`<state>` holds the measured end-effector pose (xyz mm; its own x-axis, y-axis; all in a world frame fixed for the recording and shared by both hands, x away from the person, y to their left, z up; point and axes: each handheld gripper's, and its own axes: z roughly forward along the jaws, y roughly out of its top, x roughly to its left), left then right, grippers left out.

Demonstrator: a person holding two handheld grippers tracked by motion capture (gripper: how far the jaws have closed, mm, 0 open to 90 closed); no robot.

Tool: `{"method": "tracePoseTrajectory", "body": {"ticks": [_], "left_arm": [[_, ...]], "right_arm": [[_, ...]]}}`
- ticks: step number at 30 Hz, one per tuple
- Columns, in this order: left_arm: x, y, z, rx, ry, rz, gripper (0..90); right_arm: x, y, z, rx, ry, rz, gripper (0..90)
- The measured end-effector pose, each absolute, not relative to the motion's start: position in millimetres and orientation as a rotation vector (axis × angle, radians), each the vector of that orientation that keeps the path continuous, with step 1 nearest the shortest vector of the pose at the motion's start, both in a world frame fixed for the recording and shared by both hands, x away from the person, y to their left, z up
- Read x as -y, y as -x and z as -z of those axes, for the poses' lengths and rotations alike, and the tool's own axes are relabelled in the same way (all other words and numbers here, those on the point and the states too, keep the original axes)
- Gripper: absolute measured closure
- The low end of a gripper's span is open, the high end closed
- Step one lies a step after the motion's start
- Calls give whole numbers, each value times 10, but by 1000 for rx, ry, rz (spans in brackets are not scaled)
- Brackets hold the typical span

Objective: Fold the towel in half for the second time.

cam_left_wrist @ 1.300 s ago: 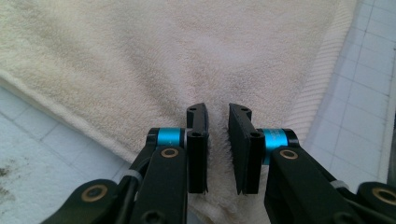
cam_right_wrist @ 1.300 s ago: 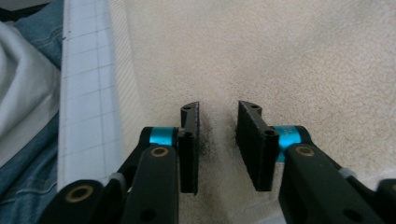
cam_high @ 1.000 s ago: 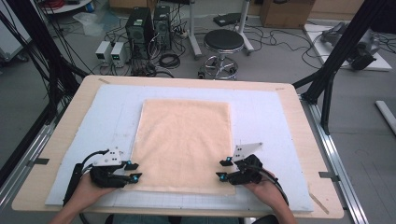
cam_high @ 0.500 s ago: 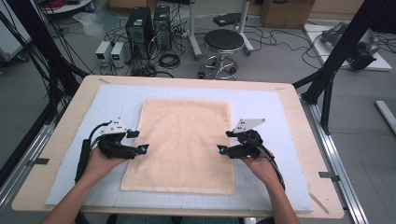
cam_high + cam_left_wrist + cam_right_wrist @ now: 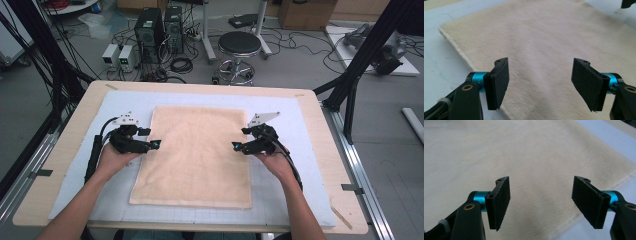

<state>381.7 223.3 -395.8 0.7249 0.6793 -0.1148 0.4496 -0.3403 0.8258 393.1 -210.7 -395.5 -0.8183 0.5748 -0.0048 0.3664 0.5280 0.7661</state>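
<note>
The beige towel (image 5: 195,155) lies flat on the bench (image 5: 60,165) between your hands. Your left claw (image 5: 156,144) hovers at its left edge, your right claw (image 5: 235,146) at its right edge; both gape wide, gripping nothing, the right having just been opening.

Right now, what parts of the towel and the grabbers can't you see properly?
- Underside of the beige towel: hidden in the high view, since it lies flat on the mat.
- Towel's far corners: cut off by the picture edges in the left gripper view.
- Left gripper and right gripper: too small in the high view to tell whether their tips touch the towel.
- The person's elbows: cut off by the high view's bottom edge.
</note>
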Motion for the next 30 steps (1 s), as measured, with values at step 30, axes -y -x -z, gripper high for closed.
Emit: {"method": "tracePoseTrajectory", "body": {"ticks": [30], "left_arm": [[-2187,-4655,4354,-1189,-2071,-395,451]], "right_arm": [[2177,-4895,4319,-2526,-1145,-958,513]]}}
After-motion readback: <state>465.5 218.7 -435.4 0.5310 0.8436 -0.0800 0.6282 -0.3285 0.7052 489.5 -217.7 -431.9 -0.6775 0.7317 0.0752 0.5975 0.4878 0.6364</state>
